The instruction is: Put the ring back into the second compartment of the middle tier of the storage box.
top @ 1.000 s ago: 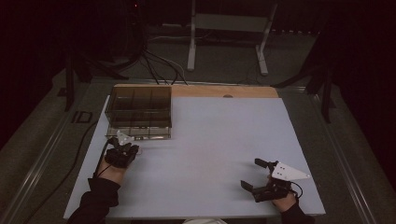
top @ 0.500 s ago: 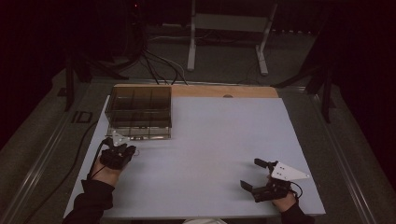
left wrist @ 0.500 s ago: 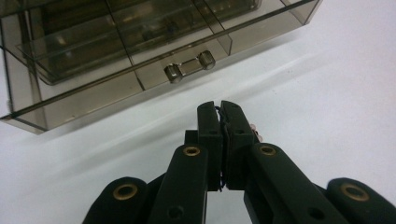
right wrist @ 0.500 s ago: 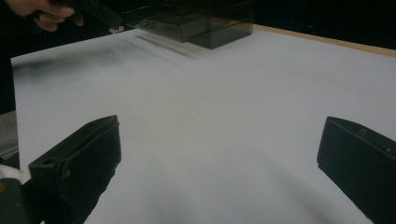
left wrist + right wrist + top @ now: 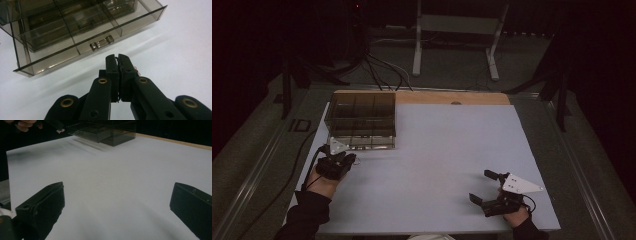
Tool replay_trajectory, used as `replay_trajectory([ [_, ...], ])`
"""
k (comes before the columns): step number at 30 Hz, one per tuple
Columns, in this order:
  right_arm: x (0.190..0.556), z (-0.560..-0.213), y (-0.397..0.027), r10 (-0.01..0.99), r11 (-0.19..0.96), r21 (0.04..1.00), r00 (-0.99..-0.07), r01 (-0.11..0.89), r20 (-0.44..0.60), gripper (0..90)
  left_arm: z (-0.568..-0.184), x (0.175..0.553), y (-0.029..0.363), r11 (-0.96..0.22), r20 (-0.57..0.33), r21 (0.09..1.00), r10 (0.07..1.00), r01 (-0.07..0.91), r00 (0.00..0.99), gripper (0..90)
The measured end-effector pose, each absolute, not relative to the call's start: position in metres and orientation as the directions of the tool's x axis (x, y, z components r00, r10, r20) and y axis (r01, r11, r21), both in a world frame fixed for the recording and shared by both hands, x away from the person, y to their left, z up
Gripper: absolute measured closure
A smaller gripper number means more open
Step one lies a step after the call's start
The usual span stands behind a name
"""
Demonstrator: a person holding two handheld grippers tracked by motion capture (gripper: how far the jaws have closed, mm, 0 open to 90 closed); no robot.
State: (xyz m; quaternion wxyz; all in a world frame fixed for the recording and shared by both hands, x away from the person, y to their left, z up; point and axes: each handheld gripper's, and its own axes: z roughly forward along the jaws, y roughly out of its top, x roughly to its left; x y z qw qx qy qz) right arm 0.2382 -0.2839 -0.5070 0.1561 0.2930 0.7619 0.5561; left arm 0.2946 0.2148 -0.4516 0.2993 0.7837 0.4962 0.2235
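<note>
Since the earlier frames the left gripper had drawn slightly back from the smoky transparent drawer box toward the near left edge of the white surface, while the right gripper had kept its place. In the high view the box stood at the far left of the surface, its front face turned toward the person, with the left gripper just in front of its left corner and apart from it. In the left gripper view the fingers were clenched together with nothing visible between them, their tips pointing at the small clear handle of the lowest drawer and stopping short of it. The right gripper rested near the front right edge, well apart from the box; in the right gripper view its fingers stood released and wide, bare surface between them.
</note>
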Motion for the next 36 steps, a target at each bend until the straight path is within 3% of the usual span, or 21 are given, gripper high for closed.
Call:
replay_trajectory([
  [36,0.238,-0.507,-0.283,0.617,0.209,0.940,-0.782,0.271,0.088,0.0,-0.413,0.318,0.214,-0.355,0.056,0.718,0.887,0.599,0.459,90.0],
])
